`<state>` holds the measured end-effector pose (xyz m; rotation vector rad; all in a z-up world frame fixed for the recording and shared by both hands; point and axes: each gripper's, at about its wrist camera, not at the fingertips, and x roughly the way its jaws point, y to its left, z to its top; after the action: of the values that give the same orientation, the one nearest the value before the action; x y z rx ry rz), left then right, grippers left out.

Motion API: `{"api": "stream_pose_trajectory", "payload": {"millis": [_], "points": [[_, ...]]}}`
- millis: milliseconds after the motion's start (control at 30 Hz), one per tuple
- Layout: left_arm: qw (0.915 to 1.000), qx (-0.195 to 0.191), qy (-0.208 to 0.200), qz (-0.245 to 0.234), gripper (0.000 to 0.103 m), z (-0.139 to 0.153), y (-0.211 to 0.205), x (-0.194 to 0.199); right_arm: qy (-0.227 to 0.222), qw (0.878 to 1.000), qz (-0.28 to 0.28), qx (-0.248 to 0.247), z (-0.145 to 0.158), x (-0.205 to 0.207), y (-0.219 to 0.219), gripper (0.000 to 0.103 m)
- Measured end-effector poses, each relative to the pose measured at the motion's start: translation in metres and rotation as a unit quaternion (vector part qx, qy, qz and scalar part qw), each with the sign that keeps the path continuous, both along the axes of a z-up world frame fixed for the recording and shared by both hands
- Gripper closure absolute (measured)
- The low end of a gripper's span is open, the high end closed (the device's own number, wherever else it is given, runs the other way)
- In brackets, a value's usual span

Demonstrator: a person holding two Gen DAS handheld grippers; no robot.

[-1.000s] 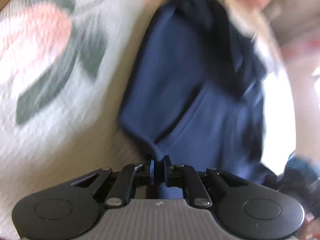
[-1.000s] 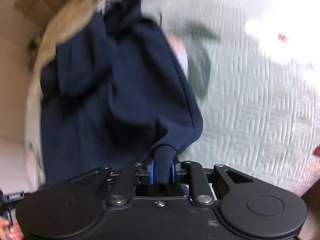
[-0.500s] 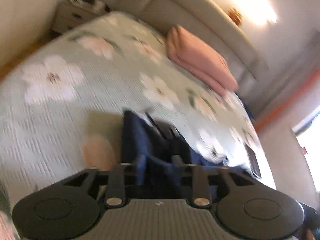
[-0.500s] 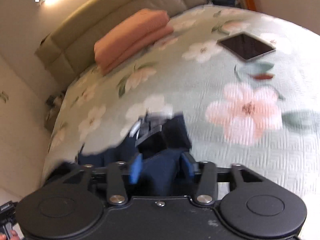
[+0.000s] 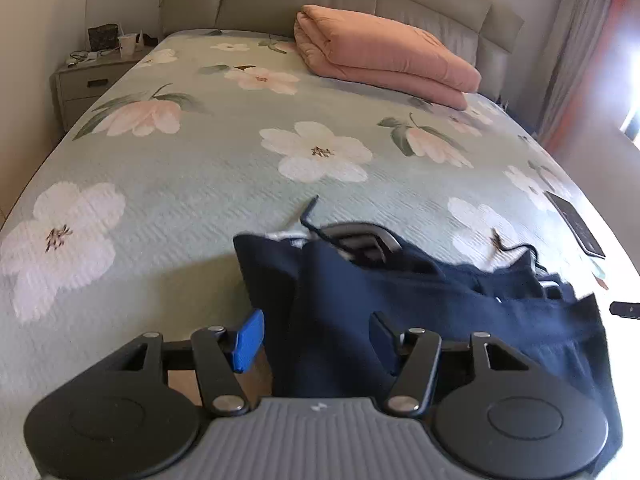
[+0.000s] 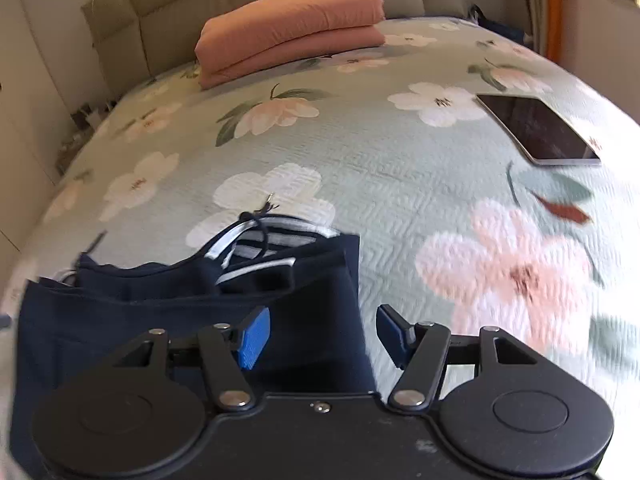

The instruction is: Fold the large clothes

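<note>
Left wrist view is showing my left gripper (image 5: 316,338) standing wide apart, gripping nothing, with the navy garment (image 5: 432,304) lying bunched on the floral bedspread (image 5: 192,168) between its fingers. My right gripper (image 6: 322,334) is also gaping, over the garment's edge; cloth may be brushing its left pad, though blur is hiding that.

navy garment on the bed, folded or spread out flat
Folded, roughly: the navy garment lies doubled in overlapping layers near the bed's edge, its striped waistband exposed on top.
</note>
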<state>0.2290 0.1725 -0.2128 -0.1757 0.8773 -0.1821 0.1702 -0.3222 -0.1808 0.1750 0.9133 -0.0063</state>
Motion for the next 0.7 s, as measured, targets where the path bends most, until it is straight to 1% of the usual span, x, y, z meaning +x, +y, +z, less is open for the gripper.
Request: {"api": "stream_pose_trajectory", "payload": {"millis": [100,167,233,267,333,367,400,433,467,533,600,633,700], "points": [[1.0000,-0.005,0.005,-0.003,0.038,-0.006,0.000,0.019,0.009,1.000,0.008,-0.021,-0.012,0.018,0.001,0.031],[0.9998,0.003,0.012,-0.012,0.035,-0.012,-0.002,0.030,0.017,1.000,0.010,-0.022,-0.020,0.025,0.000,0.031],[0.9997,0.010,0.017,-0.013,0.035,-0.017,-0.006,0.038,0.024,1.000,0.011,-0.016,-0.026,0.028,0.000,0.031],[0.9996,0.001,0.024,-0.016,0.035,-0.020,-0.007,0.041,0.026,1.000,0.012,-0.012,-0.028,0.028,0.001,0.031],[0.9972,-0.047,0.044,-0.039,0.036,-0.028,-0.009,0.048,0.029,0.999,0.018,-0.007,-0.033,0.028,0.004,0.031],[0.9946,-0.065,0.061,-0.052,0.037,-0.034,-0.011,0.052,0.029,0.999,0.021,-0.009,-0.036,0.028,0.006,0.037],[0.9939,-0.068,0.069,-0.054,0.055,-0.038,-0.014,0.055,0.030,0.999,0.030,-0.018,-0.039,0.027,0.011,0.082],[0.9960,-0.049,0.064,-0.039,0.074,-0.040,-0.017,0.054,0.032,0.998,0.031,-0.050,-0.039,0.025,0.019,0.095],[0.9973,-0.034,0.058,-0.028,0.092,-0.040,-0.017,0.052,0.026,0.996,0.032,-0.077,-0.037,0.020,0.027,0.095],[0.9983,-0.047,0.031,-0.014,0.093,-0.034,-0.015,0.041,-0.013,0.993,0.041,-0.113,-0.027,0.001,0.043,0.095],[0.9990,-0.043,0.010,-0.011,0.094,-0.020,-0.016,0.028,-0.040,0.986,0.050,-0.155,-0.016,-0.016,0.057,0.096],[0.9990,-0.042,-0.003,-0.014,0.094,-0.011,-0.017,0.021,-0.052,0.983,0.050,-0.167,-0.009,-0.021,0.061,0.096],[0.9981,-0.050,-0.028,-0.023,0.094,0.009,-0.016,0.017,-0.092,0.973,0.050,-0.207,0.010,-0.026,0.068,0.096]]}}
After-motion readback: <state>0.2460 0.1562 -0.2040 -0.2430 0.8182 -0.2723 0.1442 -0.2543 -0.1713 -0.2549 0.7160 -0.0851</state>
